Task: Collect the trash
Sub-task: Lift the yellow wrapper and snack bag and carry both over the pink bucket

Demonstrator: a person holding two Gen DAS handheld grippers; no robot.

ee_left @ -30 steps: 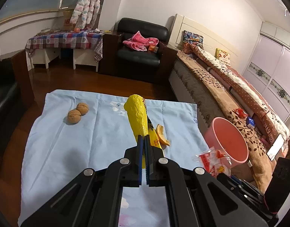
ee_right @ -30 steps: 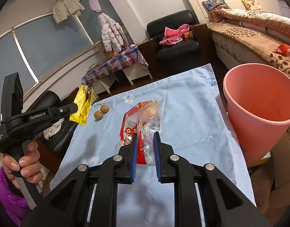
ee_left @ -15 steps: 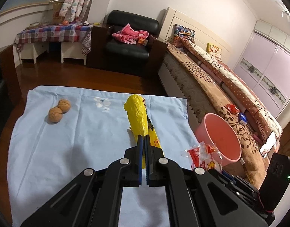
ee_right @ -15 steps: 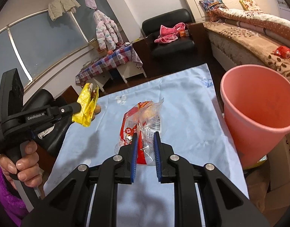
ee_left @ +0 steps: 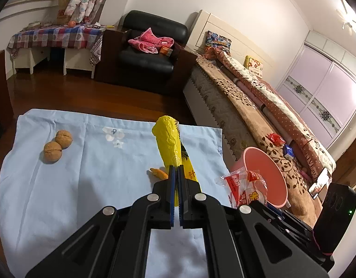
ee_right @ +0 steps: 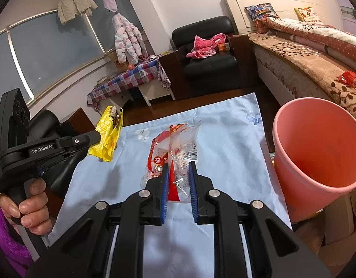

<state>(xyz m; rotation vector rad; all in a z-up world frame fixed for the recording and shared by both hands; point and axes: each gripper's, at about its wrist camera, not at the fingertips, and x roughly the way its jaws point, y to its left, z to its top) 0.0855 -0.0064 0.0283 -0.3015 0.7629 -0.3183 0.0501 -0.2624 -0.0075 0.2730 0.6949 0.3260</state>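
Observation:
My left gripper (ee_left: 176, 170) is shut on a yellow plastic wrapper (ee_left: 170, 141) and holds it above the light blue cloth (ee_left: 85, 169); the wrapper also shows in the right wrist view (ee_right: 108, 136). My right gripper (ee_right: 179, 168) is shut on a clear and red snack wrapper (ee_right: 171, 153), also seen in the left wrist view (ee_left: 245, 188). The pink bucket (ee_right: 317, 153) stands to the right of the cloth, its open mouth facing up. An orange peel piece (ee_left: 158, 173) and two walnuts (ee_left: 57, 144) lie on the cloth.
A bed with brown and floral covers (ee_left: 259, 106) runs along the right, with small red and blue packets on it. A black armchair (ee_left: 152, 51) and a checked table (ee_left: 55, 34) stand at the back. Dark wood floor surrounds the cloth.
Both grippers have lifted and moved right toward the bucket with their wrappers. The bucket looks closer in the right wrist view. The walnuts have shifted left in the left wrist view.

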